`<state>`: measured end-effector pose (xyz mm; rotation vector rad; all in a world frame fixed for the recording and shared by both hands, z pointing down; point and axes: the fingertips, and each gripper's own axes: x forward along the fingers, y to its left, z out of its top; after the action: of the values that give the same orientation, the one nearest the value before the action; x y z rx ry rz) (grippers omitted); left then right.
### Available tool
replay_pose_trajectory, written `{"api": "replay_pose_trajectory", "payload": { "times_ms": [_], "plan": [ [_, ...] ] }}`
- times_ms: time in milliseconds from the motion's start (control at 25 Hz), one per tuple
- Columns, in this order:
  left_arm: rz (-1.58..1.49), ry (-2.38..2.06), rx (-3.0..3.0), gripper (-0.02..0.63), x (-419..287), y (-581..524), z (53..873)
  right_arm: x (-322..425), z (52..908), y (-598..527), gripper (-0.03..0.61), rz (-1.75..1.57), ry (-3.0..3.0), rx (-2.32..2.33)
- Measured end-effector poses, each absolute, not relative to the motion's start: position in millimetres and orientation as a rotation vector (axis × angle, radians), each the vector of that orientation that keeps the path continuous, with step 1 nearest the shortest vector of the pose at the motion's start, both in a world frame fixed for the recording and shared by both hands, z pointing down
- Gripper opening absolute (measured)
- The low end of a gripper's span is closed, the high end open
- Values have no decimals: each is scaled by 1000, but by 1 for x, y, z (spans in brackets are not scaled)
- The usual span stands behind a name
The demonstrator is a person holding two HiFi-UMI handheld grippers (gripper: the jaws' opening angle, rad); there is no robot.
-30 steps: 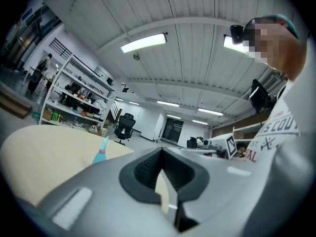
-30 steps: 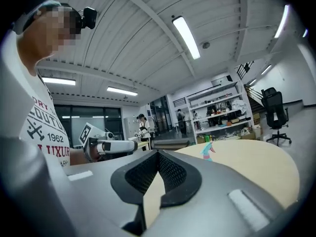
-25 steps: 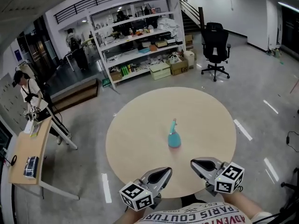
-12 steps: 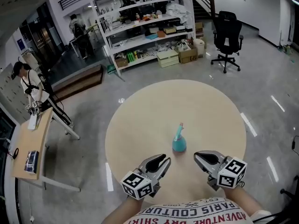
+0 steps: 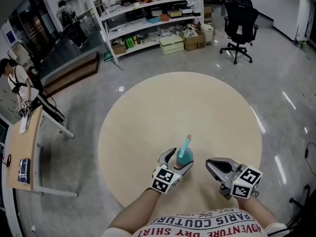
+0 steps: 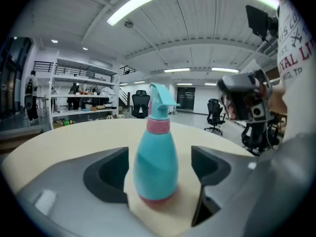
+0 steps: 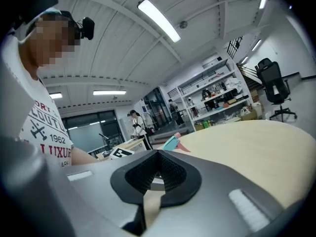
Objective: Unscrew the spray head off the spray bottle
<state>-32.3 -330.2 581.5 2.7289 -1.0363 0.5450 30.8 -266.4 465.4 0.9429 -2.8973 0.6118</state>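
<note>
A teal spray bottle with a pink collar and a teal spray head stands upright on the round beige table. My left gripper reaches in from the near side. Its jaws have just been opening and now stand wide on either side of the bottle's body, with a gap on each side. My right gripper hovers shut and holds nothing, a short way to the right of the bottle. In the right gripper view, the spray head peeks over the shut right gripper.
The bottle is the only thing on the table. Storage shelves and a black office chair stand far behind. A small wooden desk and a person are at the left, on the grey floor.
My left gripper moved forward to the bottle and went from shut to open, now straddling it. The right gripper has crept slightly closer to the bottle, still shut.
</note>
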Motion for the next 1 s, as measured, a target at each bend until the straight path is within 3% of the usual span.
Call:
{"api": "replay_pose_trajectory", "payload": {
  "times_ms": [120,160,200,360,520,720,1000],
  "plan": [
    [613,-1031,2736,369,-28,-334,594,26,473,-268,2,533,-2906,890],
    [632,-1034,2740,315,-28,-335,596,25,476,-271,2,515,-2902,885],
    [642,-1037,2745,305,-28,-335,597,24,477,-273,2,509,-2905,880],
    [635,-1031,2758,304,-29,-336,594,21,479,-285,2,482,-2914,897],
    [632,-1033,2760,299,-29,-335,596,9,494,-296,157,298,-2884,898],
    [632,-1036,2751,299,-22,-334,593,-13,521,-314,167,71,-2743,874],
    [624,-1092,2723,299,-19,-333,594,-31,534,-329,156,69,-2723,873]
  ]
}}
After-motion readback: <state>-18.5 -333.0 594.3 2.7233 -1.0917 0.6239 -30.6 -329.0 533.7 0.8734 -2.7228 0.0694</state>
